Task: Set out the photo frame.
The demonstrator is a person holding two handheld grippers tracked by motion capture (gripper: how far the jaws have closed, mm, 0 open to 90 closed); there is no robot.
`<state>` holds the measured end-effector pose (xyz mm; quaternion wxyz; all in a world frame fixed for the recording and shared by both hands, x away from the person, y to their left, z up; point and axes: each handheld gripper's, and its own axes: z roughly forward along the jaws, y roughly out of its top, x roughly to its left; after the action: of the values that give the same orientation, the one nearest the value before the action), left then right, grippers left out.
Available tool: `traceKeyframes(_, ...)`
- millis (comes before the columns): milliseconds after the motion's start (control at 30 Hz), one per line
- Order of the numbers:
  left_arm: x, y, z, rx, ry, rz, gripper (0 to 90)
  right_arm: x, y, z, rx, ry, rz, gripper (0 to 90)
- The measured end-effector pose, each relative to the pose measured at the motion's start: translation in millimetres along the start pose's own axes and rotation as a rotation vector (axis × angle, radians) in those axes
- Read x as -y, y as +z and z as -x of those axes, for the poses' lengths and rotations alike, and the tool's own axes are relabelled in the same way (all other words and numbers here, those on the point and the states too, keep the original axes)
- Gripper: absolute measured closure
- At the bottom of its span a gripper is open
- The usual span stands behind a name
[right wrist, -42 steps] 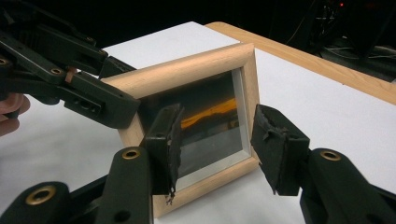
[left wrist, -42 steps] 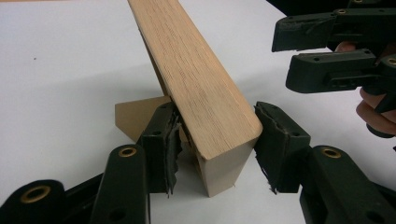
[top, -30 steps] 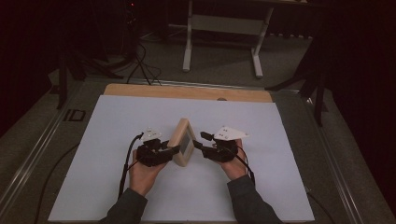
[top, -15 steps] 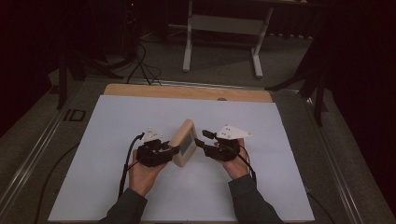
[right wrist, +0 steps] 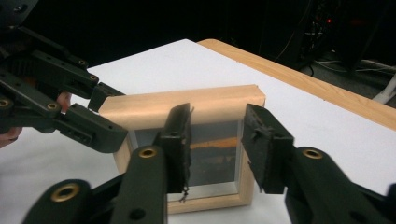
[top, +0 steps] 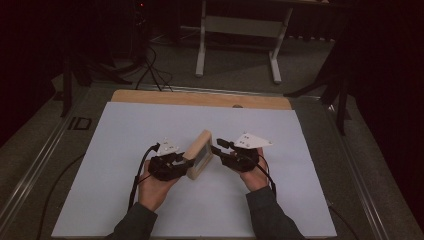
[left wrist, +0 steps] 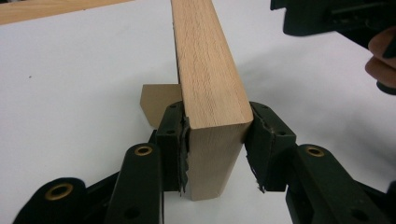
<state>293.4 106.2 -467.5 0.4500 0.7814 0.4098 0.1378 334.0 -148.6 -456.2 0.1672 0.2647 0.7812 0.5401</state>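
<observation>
A light wooden picture frame [top: 199, 155] stands on edge on the white sheet between my two hands. My left gripper [top: 187, 162] is shut on the frame's near corner. In the left gripper view the pads of the left gripper [left wrist: 215, 116] press both faces of the wooden frame [left wrist: 210, 70], having closed in a little. My right gripper [top: 216, 148] points at the frame's glass side from the right. Its jaws have just been closing, and nothing is between them. The right gripper [right wrist: 217, 116] stands open just before the framed picture [right wrist: 215, 144].
A tan prop [left wrist: 156, 100] sticks out behind the frame. The white sheet [top: 125, 150] covers the table, with a wooden strip [top: 200, 98] at its far edge. Beyond it are a white stand [top: 235, 25] and floor cables [top: 150, 70].
The frame has turned slightly, its top leaning more to the right. The right gripper's jaws look narrower. Both hands stay almost where they were.
</observation>
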Motion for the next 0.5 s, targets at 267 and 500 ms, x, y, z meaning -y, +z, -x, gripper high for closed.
traceKeyframes(267,0.9,-0.2,5.0,0.016,0.061,-0.005,60.7,-1.7,-2.0,0.5,0.029,-0.008,0.000,79.4)
traceKeyframes(500,2.2,-0.6,11.4,0.033,0.138,-0.012,60.7,-2.4,-3.6,0.5,0.068,-0.015,0.005,89.5)
